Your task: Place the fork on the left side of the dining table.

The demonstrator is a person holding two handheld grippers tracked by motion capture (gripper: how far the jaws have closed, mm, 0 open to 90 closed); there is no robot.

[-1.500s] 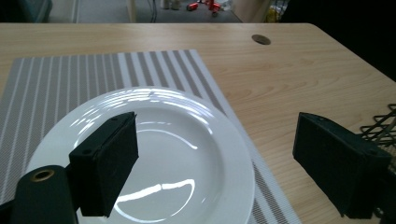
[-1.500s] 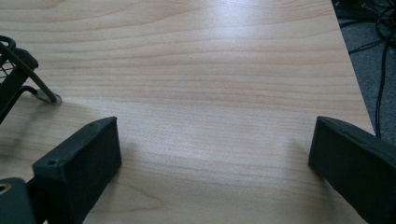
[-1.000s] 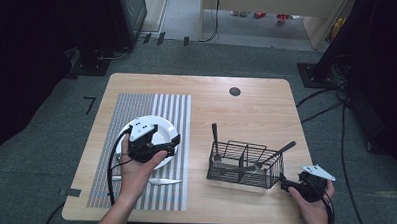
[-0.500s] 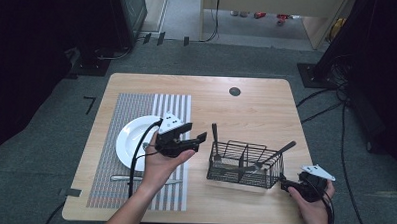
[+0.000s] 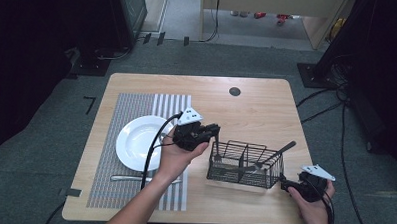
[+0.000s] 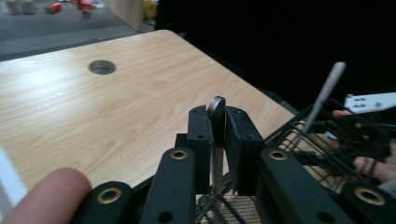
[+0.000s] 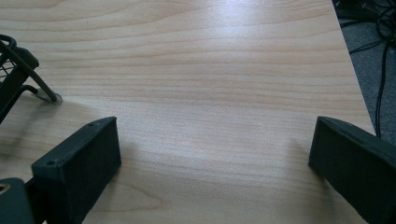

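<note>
Left gripper [image 6: 217, 126], lower centre of the left gripper view: its jaws have just been closing and now stand clamped on the rounded end of a dark utensil handle [image 6: 216, 112], which rises upright between the pads. In the high view the same handle [image 5: 218, 140] stands at the left end of the wire caddy [image 5: 244, 163], right of frame centre, with the left gripper [image 5: 213, 130] meeting it from the left.

One second ago this gripper hung over the white plate [image 5: 138, 142]; half a second ago it lay between plate and caddy, jaws apart. It has thus crossed rightward and taken hold. Judgement: the grasp step looks complete, and lifting the utensil clear of the caddy is the likely next move.

Right gripper [image 7: 215, 158]: jaws wide apart over the bare wooden table [image 7: 210, 70], nothing between them; unmoved at lower right of the high view, just beside the caddy's right end.

A second, pale-handled utensil [image 5: 277, 151] leans out of the caddy to the upper right. A piece of cutlery [image 5: 134, 179] lies on the striped placemat [image 5: 136, 105] below the plate.
</note>
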